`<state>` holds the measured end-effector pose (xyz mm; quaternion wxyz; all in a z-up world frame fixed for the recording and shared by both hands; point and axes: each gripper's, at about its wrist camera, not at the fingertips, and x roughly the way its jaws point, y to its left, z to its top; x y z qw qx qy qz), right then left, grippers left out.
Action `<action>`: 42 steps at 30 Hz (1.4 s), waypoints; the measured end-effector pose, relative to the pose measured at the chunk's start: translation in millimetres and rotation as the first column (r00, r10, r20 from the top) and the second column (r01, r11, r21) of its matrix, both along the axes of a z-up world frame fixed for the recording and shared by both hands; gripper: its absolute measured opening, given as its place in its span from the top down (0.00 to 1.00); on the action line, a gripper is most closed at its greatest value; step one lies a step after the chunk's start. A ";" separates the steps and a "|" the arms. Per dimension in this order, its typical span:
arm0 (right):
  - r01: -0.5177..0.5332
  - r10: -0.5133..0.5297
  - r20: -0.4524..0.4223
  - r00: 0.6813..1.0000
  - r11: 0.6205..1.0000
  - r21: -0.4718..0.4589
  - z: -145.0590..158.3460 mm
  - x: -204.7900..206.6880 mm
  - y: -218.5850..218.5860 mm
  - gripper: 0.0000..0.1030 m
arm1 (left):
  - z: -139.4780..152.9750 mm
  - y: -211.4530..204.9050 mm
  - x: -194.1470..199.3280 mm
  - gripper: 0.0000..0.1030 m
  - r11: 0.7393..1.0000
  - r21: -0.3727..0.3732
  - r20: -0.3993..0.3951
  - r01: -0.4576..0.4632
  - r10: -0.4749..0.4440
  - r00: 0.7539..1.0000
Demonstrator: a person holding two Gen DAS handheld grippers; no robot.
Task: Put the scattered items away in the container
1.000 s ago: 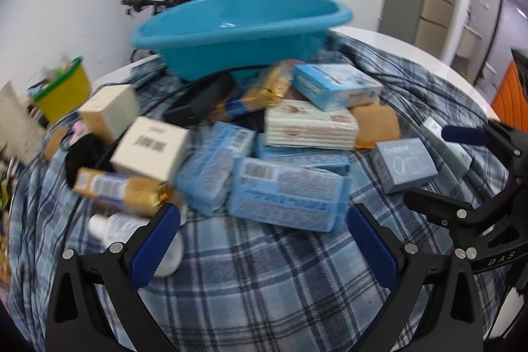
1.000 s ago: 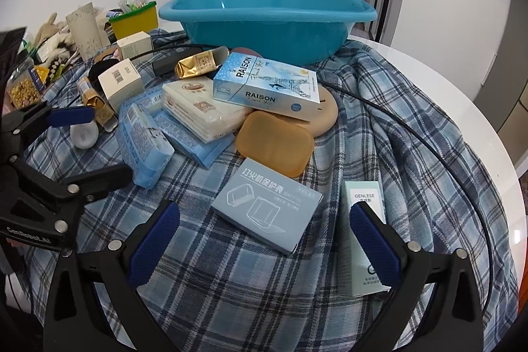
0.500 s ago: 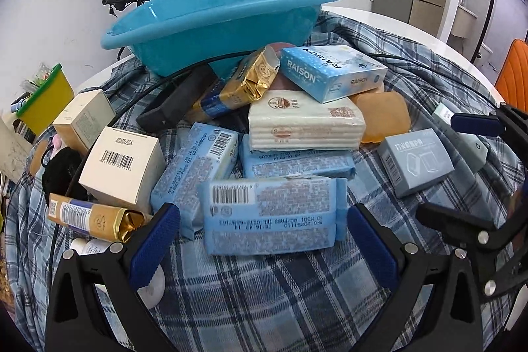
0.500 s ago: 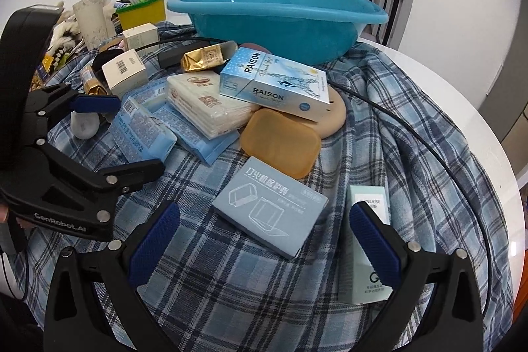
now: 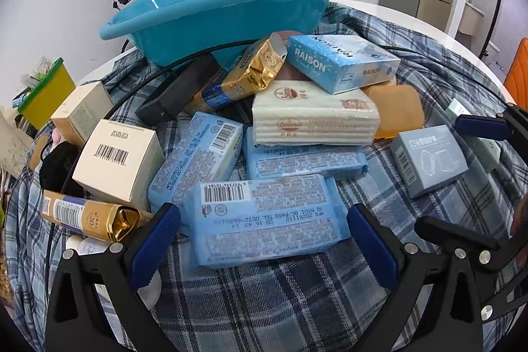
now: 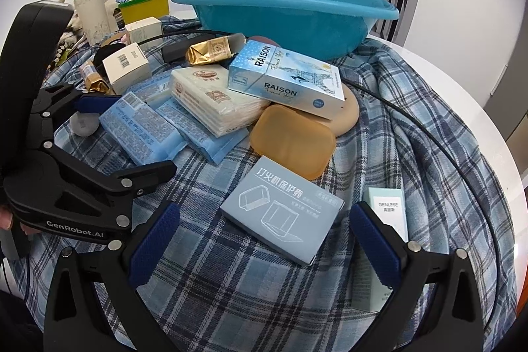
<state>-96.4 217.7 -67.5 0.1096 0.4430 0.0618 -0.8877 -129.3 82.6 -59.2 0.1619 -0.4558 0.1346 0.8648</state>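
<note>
A turquoise basin (image 5: 231, 9) (image 6: 283, 12) stands at the far side of the plaid-covered table, nothing visible inside. In front of it lies a heap of packs and boxes. My left gripper (image 5: 264, 240) is open, its fingers on either side of a light blue wipes pack (image 5: 267, 216) (image 6: 142, 131) at the near edge of the heap. My right gripper (image 6: 264, 240) is open too, just short of a grey-blue flat box (image 6: 283, 220) (image 5: 429, 160). A RAISON box (image 5: 340, 61) (image 6: 287, 78) tops the heap, over a cream tissue pack (image 5: 313, 117).
An amber soap case (image 6: 290, 141), gold foil packs (image 5: 250, 71), white cartons (image 5: 118, 160), a black cable (image 6: 429, 127) and a pale green GENLESE box (image 6: 386, 220) lie around. A yellow bin (image 6: 145, 9) stands off the table's left. The table's white rim (image 6: 478, 108) shows on the right.
My left gripper has come forward and lower, so the blue wipes pack now sits between its fingers. My right gripper has edged closer to the grey-blue box.
</note>
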 end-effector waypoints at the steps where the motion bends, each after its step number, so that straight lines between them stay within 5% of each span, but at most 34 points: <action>1: 0.008 -0.008 0.005 1.000 1.000 -0.006 -1.4 -1.0 1.4 0.01 | -0.8 -0.4 -0.5 0.00 1.000 0.000 0.003 -0.007 0.007 1.000; 6: 0.046 -0.046 0.002 0.999 0.999 -0.020 -3.6 -3.5 4.6 0.00 | -6.1 -5.6 -3.9 0.00 0.996 0.038 0.052 -0.075 0.073 0.996; 15: 0.133 -0.134 -0.047 0.990 0.991 -0.026 -5.6 -4.2 5.5 0.00 | -9.4 -15.6 0.1 0.00 0.966 0.097 0.014 -0.238 0.238 0.971; 22: 0.110 -0.109 -0.041 0.993 0.994 0.020 -6.7 -3.0 2.2 0.00 | -10.7 -17.9 -0.3 0.00 0.967 0.099 0.015 -0.234 0.234 0.972; 25: 0.084 -0.078 -0.047 0.996 0.987 0.134 -13.7 -2.2 -11.2 0.00 | -11.0 -17.6 -1.2 0.00 0.967 0.099 0.015 -0.234 0.233 0.972; 42: 0.088 -0.085 -0.034 0.996 0.990 0.108 -19.4 -4.5 -10.7 0.00 | -10.6 -17.1 0.0 0.00 0.967 0.099 0.014 -0.234 0.234 0.972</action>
